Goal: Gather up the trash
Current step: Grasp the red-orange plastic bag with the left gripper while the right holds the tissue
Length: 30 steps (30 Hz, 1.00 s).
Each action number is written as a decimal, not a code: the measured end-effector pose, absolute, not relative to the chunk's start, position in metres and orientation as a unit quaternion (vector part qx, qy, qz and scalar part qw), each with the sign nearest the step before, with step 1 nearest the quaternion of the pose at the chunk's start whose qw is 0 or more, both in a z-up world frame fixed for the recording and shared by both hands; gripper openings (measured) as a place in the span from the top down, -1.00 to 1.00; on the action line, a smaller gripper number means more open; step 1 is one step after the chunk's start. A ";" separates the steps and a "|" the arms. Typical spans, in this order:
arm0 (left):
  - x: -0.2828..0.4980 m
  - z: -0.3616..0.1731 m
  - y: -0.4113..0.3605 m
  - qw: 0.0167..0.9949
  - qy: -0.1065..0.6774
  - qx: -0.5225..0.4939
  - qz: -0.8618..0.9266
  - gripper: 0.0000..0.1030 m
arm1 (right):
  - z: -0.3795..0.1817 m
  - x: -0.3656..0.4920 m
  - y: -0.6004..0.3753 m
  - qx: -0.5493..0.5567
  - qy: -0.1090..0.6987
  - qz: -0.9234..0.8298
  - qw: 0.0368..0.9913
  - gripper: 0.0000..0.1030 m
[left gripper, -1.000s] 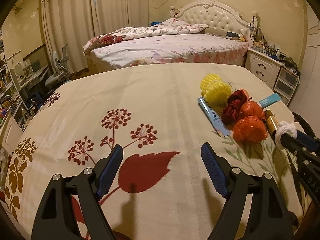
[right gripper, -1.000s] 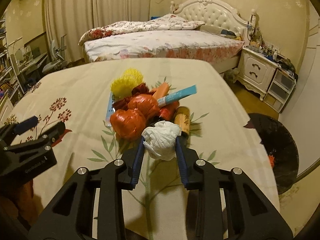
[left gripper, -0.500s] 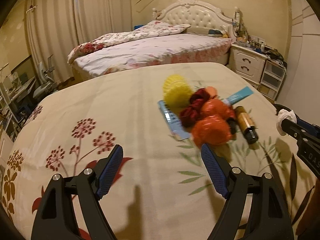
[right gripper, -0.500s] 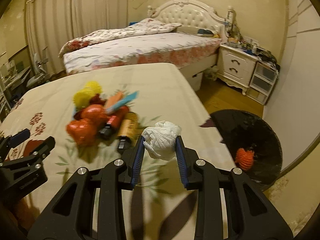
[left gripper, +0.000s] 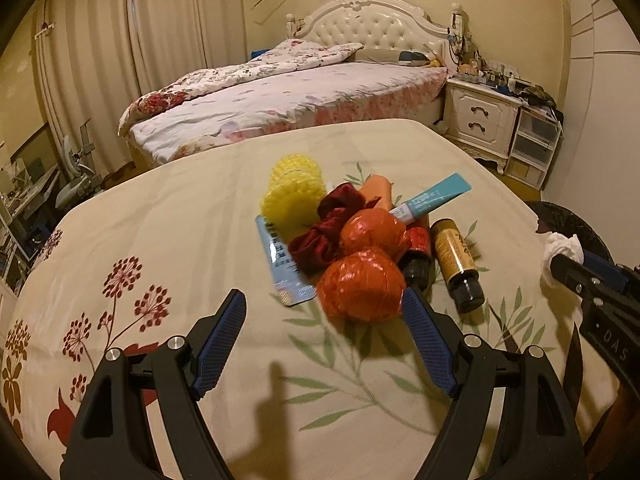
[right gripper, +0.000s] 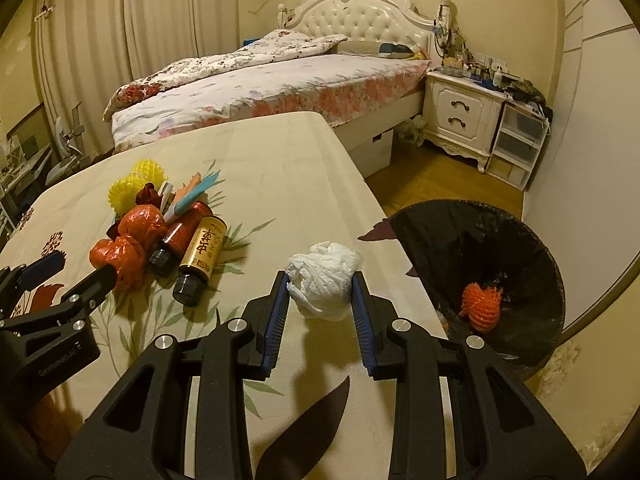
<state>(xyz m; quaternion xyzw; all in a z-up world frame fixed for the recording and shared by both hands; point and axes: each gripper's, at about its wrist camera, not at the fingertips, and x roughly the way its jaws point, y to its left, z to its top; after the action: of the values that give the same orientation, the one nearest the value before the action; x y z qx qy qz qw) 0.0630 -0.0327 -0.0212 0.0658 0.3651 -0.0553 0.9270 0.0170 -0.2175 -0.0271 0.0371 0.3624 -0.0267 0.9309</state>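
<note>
Crumpled white wad [right gripper: 323, 285], likely feather-light and squashy, pinched mid-bulk by right gripper [right gripper: 320, 300], just short of bin [right gripper: 532, 240]. Left gripper [left gripper: 320, 340] spread wide, empty, nearing orange ball [left gripper: 362, 285].

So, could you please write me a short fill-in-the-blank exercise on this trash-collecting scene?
1. The right claw is shut on a crumpled wad coloured ____.
2. The left claw is open and holds ____.
3. The black bin beside the table already holds a spiky ball coloured ____.
4. Two bottles lie on the tablecloth on their ____.

Answers: white; nothing; orange; sides
</note>
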 end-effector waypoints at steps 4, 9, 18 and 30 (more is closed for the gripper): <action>0.069 -0.022 -0.038 0.927 0.365 0.066 -0.059 -0.51 | -0.028 0.021 -0.219 0.040 0.365 -0.020 0.930 0.40; 0.072 -0.023 -0.042 0.925 0.368 0.072 -0.065 -0.28 | -0.029 0.024 -0.219 0.041 0.367 -0.016 0.929 0.40; 0.073 -0.025 -0.046 0.919 0.378 0.069 -0.084 0.21 | -0.029 0.025 -0.219 0.041 0.368 -0.015 0.929 0.40; 0.065 -0.022 -0.046 0.922 0.371 0.067 -0.086 0.30 | -0.028 0.025 -0.220 0.039 0.368 -0.016 0.929 0.40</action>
<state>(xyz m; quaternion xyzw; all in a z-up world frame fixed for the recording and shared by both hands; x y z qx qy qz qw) 0.0654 -0.0458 -0.0217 0.0670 0.3706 -0.0862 0.9224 0.0252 -0.2196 -0.0281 0.0387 0.3682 -0.0155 0.9288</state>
